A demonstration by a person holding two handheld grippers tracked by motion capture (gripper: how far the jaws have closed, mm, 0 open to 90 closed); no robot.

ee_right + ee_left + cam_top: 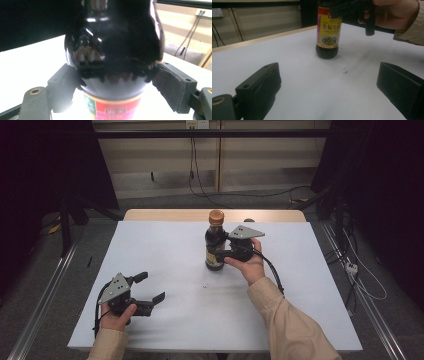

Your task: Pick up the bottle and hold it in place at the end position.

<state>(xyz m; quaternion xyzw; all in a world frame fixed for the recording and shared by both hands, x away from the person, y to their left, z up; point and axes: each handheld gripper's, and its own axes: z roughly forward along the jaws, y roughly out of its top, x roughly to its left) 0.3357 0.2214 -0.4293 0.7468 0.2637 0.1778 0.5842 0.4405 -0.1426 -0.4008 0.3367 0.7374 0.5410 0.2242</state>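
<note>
1. Near the white table's far edge stands a dark soy sauce bottle, the right gripper clamping its shoulder.
2. Left gripper: wide, empty.
3. Probably heavy, slick, breakable glass; the shoulder offers the firmest grip.

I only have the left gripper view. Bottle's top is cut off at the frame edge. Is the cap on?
Observer: Yes. In the high view the soy sauce bottle stands upright wearing an orange-brown cap.
Operator: Is the right gripper actually on it?
Observer: The right gripper view shows the right gripper with a jaw on each side of the bottle's dark shoulder, above the label, pads against the glass.
Operator: Where's my left gripper on the table?
Observer: High view: the left gripper is near the front left corner of the white table, jaws open, nothing between them.
</note>
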